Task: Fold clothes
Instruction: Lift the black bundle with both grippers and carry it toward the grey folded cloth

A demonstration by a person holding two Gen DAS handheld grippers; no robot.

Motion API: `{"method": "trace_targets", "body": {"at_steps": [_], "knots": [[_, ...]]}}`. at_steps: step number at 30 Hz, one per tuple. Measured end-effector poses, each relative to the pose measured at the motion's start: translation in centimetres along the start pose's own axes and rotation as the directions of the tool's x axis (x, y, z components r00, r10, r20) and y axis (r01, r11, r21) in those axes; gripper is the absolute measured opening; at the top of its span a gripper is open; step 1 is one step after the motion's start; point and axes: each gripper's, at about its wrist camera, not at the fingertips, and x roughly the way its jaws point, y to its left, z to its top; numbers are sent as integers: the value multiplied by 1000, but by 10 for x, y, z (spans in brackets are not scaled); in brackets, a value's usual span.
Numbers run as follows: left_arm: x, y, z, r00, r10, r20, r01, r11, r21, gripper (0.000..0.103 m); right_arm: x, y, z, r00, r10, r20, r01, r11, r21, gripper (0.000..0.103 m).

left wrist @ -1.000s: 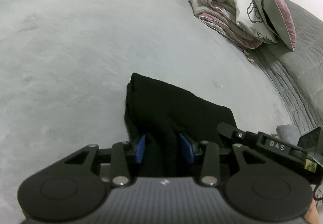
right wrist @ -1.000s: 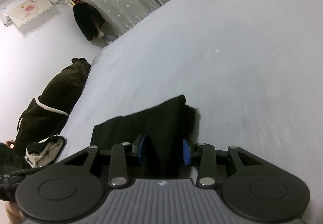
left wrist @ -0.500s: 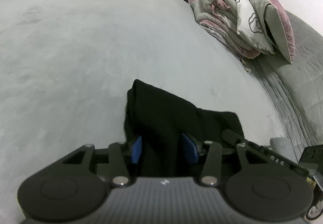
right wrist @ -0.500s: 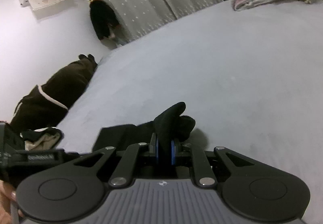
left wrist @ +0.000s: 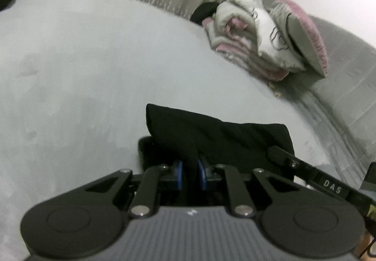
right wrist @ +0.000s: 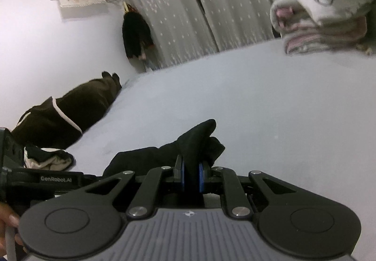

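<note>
Garment: black garment on the grey bed, near edge lifted by both grippers.
Left gripper: jaws just closed, pinching black cloth; the garment spreads toward 12 and 2 o'clock from its tips.
Right gripper: clamped narrow on a bunched corner, which peaks at 12 o'clock; the rest trails toward 9 o'clock.
</note>
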Motion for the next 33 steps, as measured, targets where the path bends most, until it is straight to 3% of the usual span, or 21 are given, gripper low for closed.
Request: {"method": "trace_targets", "body": {"at_steps": [9, 18, 20, 23, 25, 26, 30, 33], "knots": [[-42, -27, 12, 982, -115, 152, 113, 993, 21, 12, -44, 27, 23, 980, 11, 196, 9, 995, -103, 12], [-50, -49, 7, 970, -181, 159, 183, 983, 5, 12, -94, 51, 33, 962, 44, 270, 23, 970, -241, 12], [-48, -53, 3, 971, -198, 133, 203, 979, -25, 12, -104, 50, 31, 965, 46, 259, 20, 969, -248, 12], [-36, -64, -8, 978, -200, 51, 203, 978, -41, 16, -107, 30, 28, 981, -5, 194, 39, 985, -167, 12], [-22, -73, -14, 989, -145, 3, 145, 989, -5, 34, -106, 8, 23, 989, -50, 141, 61, 995, -76, 12], [-15, -77, -17, 993, -117, -20, 117, 993, 14, 35, -103, -8, 19, 991, -85, 106, 87, 996, -13, 12], [-2, -74, -19, 997, -67, -42, 68, 997, 36, 43, -89, -71, 4, 981, -191, -33, 194, 959, 208, 12], [5, -68, -22, 995, -64, -75, 66, 998, 24, 47, -77, -99, -5, 963, -250, -102, 268, 926, 266, 12]]}}
